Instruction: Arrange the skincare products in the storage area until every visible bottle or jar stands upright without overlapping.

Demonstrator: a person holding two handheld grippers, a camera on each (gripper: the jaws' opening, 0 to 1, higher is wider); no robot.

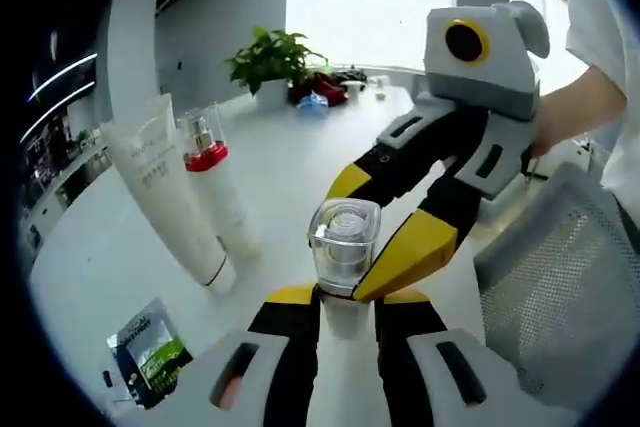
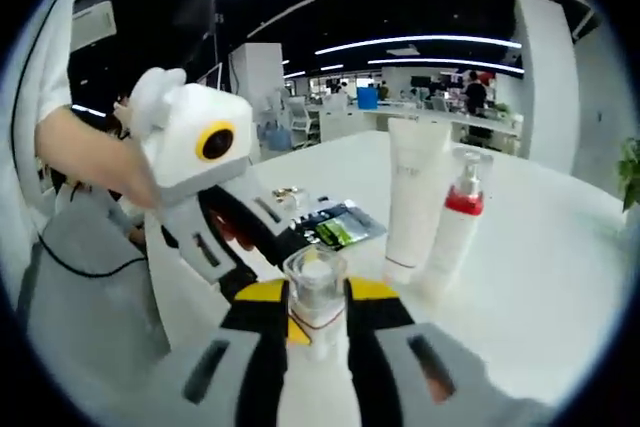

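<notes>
Both your grippers clench one clear-capped bottle [image 1: 345,247], upright above the white desk [image 1: 290,167]: your left gripper [image 1: 345,297] grips its lower body, your right gripper [image 1: 385,237] pinches its clear cap. Toward the desk's far side a white tube [image 1: 165,197] and red-collared pump bottle [image 1: 215,187] stand upright, touching; a green sachet [image 1: 150,357] lies flat nearby

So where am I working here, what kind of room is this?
Most likely an open-plan office: a wide white table near a bright window, a potted plant on it, rows of desks under long ceiling light strips, and a mesh office chair.
</notes>
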